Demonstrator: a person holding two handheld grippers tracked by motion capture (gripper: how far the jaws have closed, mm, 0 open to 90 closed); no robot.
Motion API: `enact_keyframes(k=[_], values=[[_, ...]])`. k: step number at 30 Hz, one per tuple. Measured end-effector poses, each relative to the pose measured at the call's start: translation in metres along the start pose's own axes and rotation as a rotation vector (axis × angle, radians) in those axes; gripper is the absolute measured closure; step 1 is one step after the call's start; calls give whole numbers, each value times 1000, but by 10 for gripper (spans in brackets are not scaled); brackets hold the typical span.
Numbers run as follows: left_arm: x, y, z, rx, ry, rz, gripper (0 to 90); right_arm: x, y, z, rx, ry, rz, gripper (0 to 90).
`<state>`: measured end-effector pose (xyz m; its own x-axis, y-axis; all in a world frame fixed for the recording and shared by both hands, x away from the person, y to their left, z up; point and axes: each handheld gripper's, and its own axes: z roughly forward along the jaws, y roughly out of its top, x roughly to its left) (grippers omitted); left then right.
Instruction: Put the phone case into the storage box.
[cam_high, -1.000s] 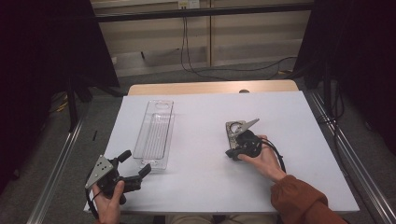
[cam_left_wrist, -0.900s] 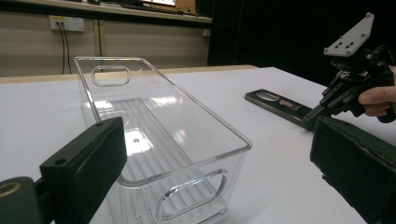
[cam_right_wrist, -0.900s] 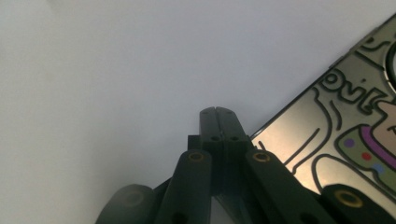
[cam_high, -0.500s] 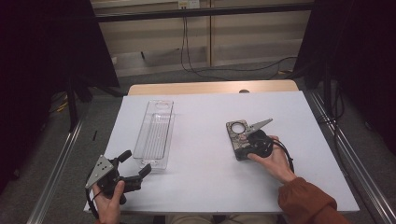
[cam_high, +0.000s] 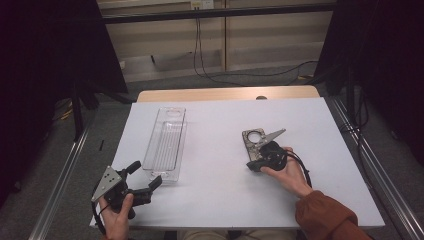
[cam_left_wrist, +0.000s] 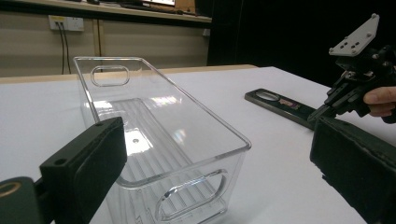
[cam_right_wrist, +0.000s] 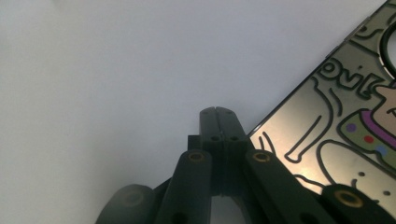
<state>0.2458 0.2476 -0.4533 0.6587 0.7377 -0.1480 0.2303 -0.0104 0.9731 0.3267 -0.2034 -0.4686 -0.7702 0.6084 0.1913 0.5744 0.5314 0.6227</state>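
The job looks like it has only just begun. A flat metal plate (cam_high: 256, 142) with a cartoon picture and a round hole lies on the white surface (cam_high: 215, 200), well apart from the clear plastic bin (cam_high: 165, 142). The bin has nothing in it.

The right tool (cam_high: 254, 165) is down at the near edge of the plate. Its 2 jaws are pressed together with nothing between them, and in the right gripper view the tip sits just beside the plate's edge. I think it may be trying to nudge or lift that edge, because the plate is thin and lies flat.

The left tool (cam_high: 146, 177) waits near the close end of the bin with its jaws wide open and holding nothing.

The plate has not yet been picked up. My guess is that it goes into the bin.
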Motion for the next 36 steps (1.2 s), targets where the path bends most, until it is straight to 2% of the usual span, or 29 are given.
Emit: enact_keyframes(k=[5,6,12,17,19,20,22,23,24,26,29,31,34,36], values=[[0,0,0,-1,0,0,39,-4,-3,-5,15,-32,6,900],[0,0,0,0,0,1,40,-4,-3,-6,9,-23,14,900],[0,0,0,0,1,0,39,-7,-5,-9,11,-40,26,900],[0,0,0,0,0,0,39,-10,-6,-11,-8,-41,34,900],[0,0,0,-1,-1,-1,39,-11,-7,-12,-7,-29,35,900],[0,0,0,-1,-1,-1,39,-10,-7,-12,-21,-12,39,900],[0,0,0,-2,-1,-1,39,-8,-6,-16,-40,-11,40,900],[0,0,0,-2,-6,-1,39,-7,-4,-19,-55,-10,33,818],[0,0,0,-2,-2,-1,39,-5,-3,-20,-79,-17,42,699],[0,0,0,2,-1,4,39,-4,-1,-24,-81,-15,40,643],[0,0,0,1,-5,3,39,-4,0,-27,-104,-43,47,435],[0,0,0,-2,-2,-2,39,-6,1,-29,-98,-64,53,348],[1,0,0,-1,3,3,39,-10,2,-31,-104,-94,80,178],[0,0,0,-3,-2,-1,39,-13,2,-31,-107,-116,121,109]])
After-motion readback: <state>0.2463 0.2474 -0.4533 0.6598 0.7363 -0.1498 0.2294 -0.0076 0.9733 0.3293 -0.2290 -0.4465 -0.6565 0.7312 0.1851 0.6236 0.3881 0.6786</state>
